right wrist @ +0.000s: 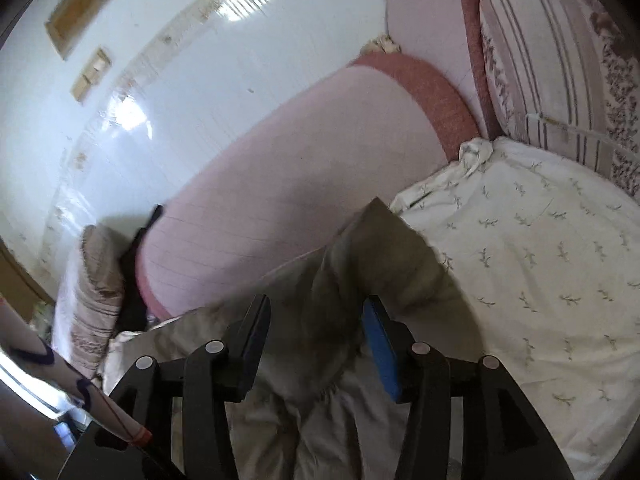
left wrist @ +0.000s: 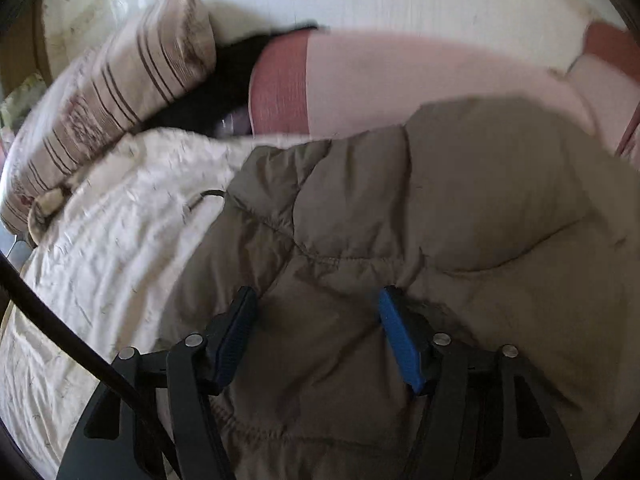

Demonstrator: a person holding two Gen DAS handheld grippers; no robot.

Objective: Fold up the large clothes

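A khaki quilted puffer jacket [left wrist: 400, 220] lies on the white bedsheet [left wrist: 120, 240]. My left gripper [left wrist: 318, 294] hovers just over its padded surface. Its jaws stand apart and nothing is pinched between the black pad [left wrist: 236, 336] and the blue pad [left wrist: 400, 340]. In the right wrist view a fold of the same jacket [right wrist: 372, 256] rises up between the fingers of my right gripper [right wrist: 318, 302]. The jaws are spread, and the blue pad [right wrist: 382, 352] does not press the cloth. The jacket's pale lining [right wrist: 340, 420] shows below.
A pink headboard with a red trim [left wrist: 400, 80] runs behind the bed. A striped pillow [left wrist: 120, 92] and a dark cloth [left wrist: 224, 80] lie at its left, and another striped pillow [right wrist: 560, 60] is at the right. A leaf-print sheet [right wrist: 540, 260] spreads right of the jacket. A sleeve [right wrist: 60, 376] shows lower left.
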